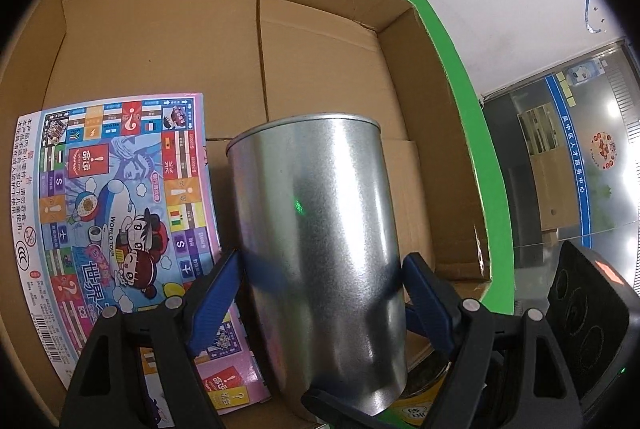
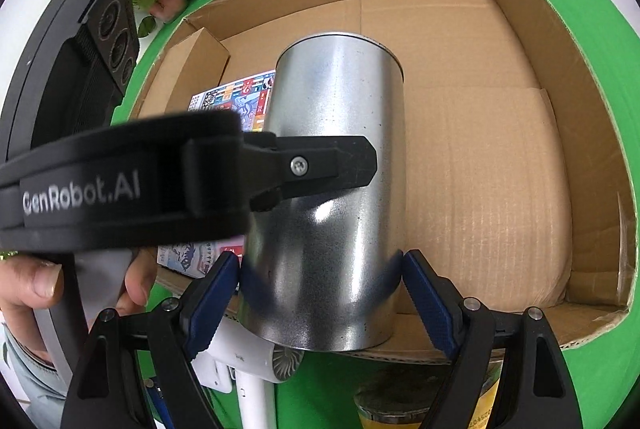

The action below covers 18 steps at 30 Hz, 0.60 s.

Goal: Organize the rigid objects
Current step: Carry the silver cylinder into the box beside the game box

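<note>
Sitting clamped between both hand-held grippers: metal can (image 1: pixel 320 253).

My left tool (image 1: pixel 320 281) and right tool (image 2: pixel 320 279) look alike: black frames, ribbed blue pads (image 2: pixel 214 295), silver rivets; white GenRobot.AI lettering.

- Metal can (image 1: pixel 320 253): bare, shiny, faintly mottled.
- Cardboard box (image 1: pixel 320 69): matt brown, corrugated.
- Board game box (image 1: pixel 116 213): glossy printed card.
- Fingers (image 1: pixel 218 303): ribbed blue pads, black plastic.
</note>
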Each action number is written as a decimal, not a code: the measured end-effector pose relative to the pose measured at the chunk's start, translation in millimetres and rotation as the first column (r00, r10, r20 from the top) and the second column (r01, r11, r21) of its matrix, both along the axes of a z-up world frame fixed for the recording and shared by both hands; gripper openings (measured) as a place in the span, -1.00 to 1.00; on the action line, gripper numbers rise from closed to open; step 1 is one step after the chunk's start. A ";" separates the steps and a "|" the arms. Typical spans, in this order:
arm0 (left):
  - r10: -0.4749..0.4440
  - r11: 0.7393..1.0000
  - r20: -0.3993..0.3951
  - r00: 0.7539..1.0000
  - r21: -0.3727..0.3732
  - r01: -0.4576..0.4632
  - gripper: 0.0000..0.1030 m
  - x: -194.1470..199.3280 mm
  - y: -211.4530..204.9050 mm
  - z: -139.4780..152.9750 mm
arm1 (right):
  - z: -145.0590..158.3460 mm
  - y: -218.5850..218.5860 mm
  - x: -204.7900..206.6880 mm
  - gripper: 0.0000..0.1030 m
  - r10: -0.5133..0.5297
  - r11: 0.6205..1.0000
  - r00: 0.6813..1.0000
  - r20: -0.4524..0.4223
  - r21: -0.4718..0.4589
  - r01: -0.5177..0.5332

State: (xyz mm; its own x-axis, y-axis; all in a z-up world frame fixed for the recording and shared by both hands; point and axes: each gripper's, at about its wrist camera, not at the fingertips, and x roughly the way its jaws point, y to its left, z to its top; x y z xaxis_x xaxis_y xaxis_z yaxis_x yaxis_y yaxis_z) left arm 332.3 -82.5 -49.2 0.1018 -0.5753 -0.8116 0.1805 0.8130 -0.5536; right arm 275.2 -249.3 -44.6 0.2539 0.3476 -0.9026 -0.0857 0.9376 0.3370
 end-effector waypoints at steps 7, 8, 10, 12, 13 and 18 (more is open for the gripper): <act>0.002 0.999 0.075 0.997 0.041 -0.005 0.60 -9.1 -7.3 15.3 | 0.5 4.6 -2.6 0.62 0.020 1.000 1.000 -0.009 0.017 -0.020; 0.004 0.999 0.103 0.995 0.053 -0.010 0.60 -12.2 -3.6 17.8 | 5.5 2.8 -8.1 0.64 0.034 0.999 0.999 0.006 0.027 -0.034; 0.009 0.999 0.172 0.985 0.042 -0.017 0.59 -23.2 4.0 34.0 | 13.4 3.6 -15.2 0.79 0.052 0.998 0.998 0.040 0.045 -0.053; 0.023 0.999 0.243 0.970 0.033 -0.032 0.60 -35.6 12.5 51.9 | 18.6 3.6 -20.7 0.80 0.062 0.997 0.996 0.069 0.042 -0.065; 0.030 0.999 0.272 0.962 0.027 -0.039 0.60 -40.3 16.5 58.3 | 19.7 1.3 -22.5 0.78 0.057 0.997 0.995 0.082 0.043 -0.060; 0.062 0.997 0.329 0.942 0.019 -0.073 0.60 -59.1 31.6 76.4 | 10.6 -0.7 -18.1 0.24 0.029 0.999 0.997 0.070 0.042 -0.032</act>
